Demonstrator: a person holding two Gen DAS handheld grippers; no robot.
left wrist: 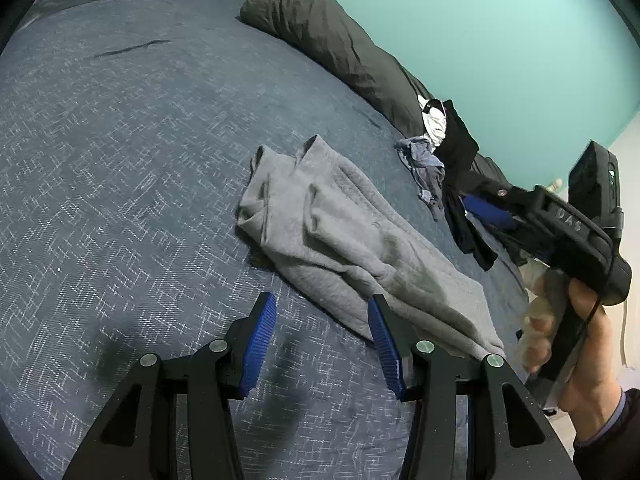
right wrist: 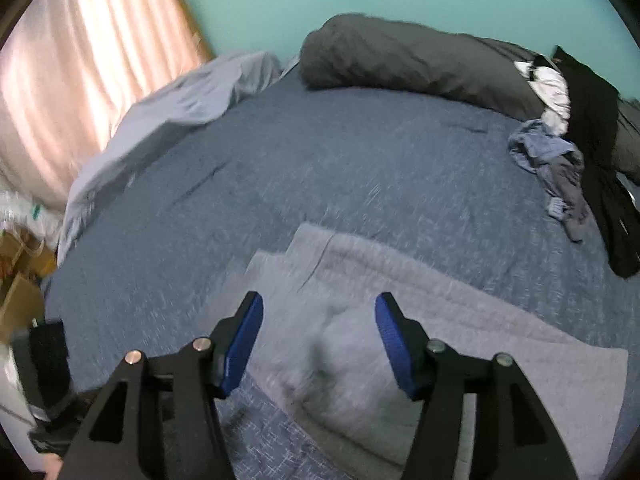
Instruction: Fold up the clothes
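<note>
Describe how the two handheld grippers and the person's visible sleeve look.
Both the left gripper and right gripper have black angular linkage arms with round silver pivot pins and blue ribbed pads on the fingers. In the left wrist view, the right gripper's black body bears raised lettering, with a thin black cable along it and a black box mounted above. The hand gripping it emerges from a dark sleeve.
</note>
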